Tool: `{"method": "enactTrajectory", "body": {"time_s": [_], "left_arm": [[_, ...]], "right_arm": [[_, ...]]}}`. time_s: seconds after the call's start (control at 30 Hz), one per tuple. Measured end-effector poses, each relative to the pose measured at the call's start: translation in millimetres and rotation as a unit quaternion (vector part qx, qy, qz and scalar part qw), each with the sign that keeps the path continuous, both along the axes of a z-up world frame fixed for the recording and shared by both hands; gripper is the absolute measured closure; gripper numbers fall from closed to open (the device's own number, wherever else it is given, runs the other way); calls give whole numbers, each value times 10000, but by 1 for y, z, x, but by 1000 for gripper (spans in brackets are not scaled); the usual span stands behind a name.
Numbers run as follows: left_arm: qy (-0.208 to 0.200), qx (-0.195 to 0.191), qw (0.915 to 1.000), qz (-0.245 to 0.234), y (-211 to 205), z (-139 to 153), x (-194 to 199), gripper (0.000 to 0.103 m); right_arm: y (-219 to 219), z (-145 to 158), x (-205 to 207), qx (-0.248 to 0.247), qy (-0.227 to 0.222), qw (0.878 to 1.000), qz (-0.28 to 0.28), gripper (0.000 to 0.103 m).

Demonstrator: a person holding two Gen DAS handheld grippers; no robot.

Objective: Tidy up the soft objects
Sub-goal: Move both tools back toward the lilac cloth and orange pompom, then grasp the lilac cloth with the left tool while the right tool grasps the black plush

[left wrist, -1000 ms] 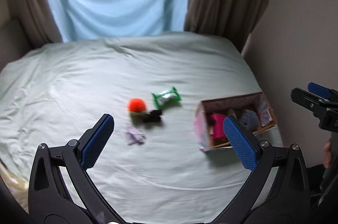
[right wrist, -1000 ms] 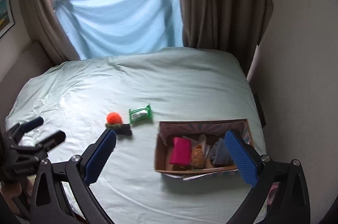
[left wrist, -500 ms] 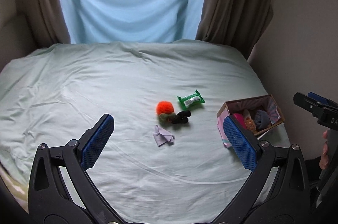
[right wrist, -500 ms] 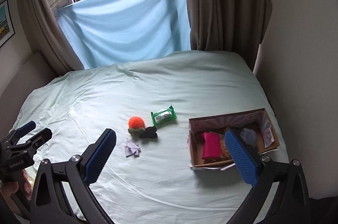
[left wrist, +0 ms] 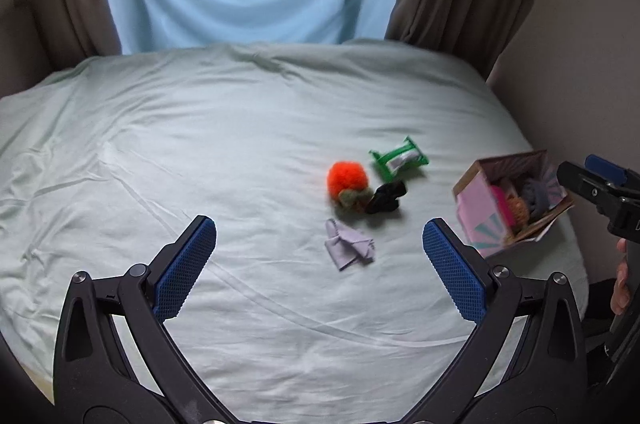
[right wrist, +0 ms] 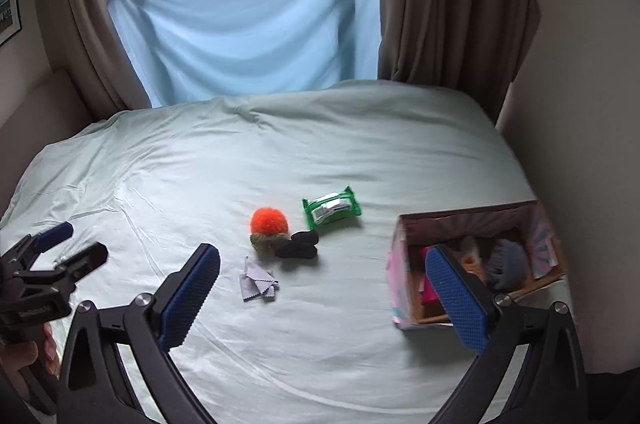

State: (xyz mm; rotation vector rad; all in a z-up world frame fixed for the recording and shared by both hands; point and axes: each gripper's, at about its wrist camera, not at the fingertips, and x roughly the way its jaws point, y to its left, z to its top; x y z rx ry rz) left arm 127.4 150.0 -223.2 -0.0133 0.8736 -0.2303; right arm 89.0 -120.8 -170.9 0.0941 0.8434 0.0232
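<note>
Left wrist view looks across a pale green bed where the sorting of soft things is only partly done: a box at the bed's right edge already holds a pink item, an orange one and a grey one, while four more lie loose near the middle. From large to small, these are a green packet, an orange pom-pom with an olive base, a black bundle touching that base, and a lilac cloth just in front. This looks like the approach to the next pick. The cloth lies nearest, so the next move likely calls for lowering onto it and pinching flat fabric off the sheet. The left gripper hovers spread wide, holding and touching nothing. The right gripper is likewise spread and empty, its right finger overlapping the box in its own view.
</note>
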Motion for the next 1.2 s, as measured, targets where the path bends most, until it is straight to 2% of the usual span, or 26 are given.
{"method": "enactTrajectory", "body": {"time_s": [0.27, 0.4, 0.53, 0.8, 0.9, 0.97, 1.1, 1.13, 1.2], "left_arm": [[234, -238, 9977, -596, -14, -119, 35, 0], [296, -106, 9945, -997, -36, -173, 52, 0], [376, 7, 9910, -1287, -56, -210, 66, 1], [434, 104, 9880, -1475, -83, -252, 89, 3], [510, 160, 9864, -1553, -92, -265, 94, 8], [472, 326, 9859, -1574, -99, -271, 95, 9], [325, 574, 9844, -1630, -108, -272, 94, 10], [282, 602, 9841, -1650, -109, -273, 93, 16], [224, 615, 9839, -1665, -110, -271, 93, 26]], "right_arm": [[22, -98, 40, -89, -6, 9989, 458, 0], [28, -150, 64, -107, 53, 9980, 626, 0], [29, -190, 84, -60, 75, 9970, 765, 0], [32, -241, 119, 0, 84, 9945, 1045, 2], [32, -254, 130, 13, 99, 9938, 1110, 6], [32, -262, 136, 35, 127, 9932, 1158, 9], [33, -276, 146, 78, 191, 9907, 1341, 20], [34, -278, 146, 79, 199, 9903, 1371, 22], [36, -281, 148, 119, 226, 9885, 1488, 35]]}}
